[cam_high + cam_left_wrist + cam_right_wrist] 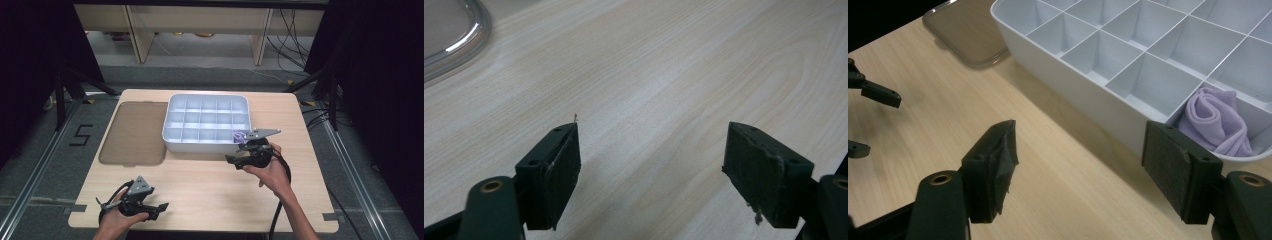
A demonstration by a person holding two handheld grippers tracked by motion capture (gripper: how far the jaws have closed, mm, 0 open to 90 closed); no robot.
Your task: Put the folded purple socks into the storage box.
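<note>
A small lilac cloth (1217, 123), soft and folded into loose rolls, lies in the corner compartment of the white plastic organiser tray (172, 111), the cell at the tray's near right corner as the high view shows it (239, 135). The tray is a shallow rounded rectangle split by thin straight walls into a grid of square cells, and the other cells in sight hold nothing. Its smooth front wall stands just beyond the right gripper (245, 150), whose jaws are spread wide with only bare bench between them; in the right gripper view one jaw sits just in front of the tray wall below the cloth's compartment, apart from the cloth itself. The pads (998, 165) look dark and rough, one frayed at its edge.

To the left of the tray, just beside it, lies a flat translucent brownish lid (134, 133) with rounded corners and a raised rim. The pale wood-grain bench (210, 195) is open across its whole near half. There the left gripper (159, 209) rests near the front left edge, well apart from tray and lid, its jaws also wide with nothing between them
</note>
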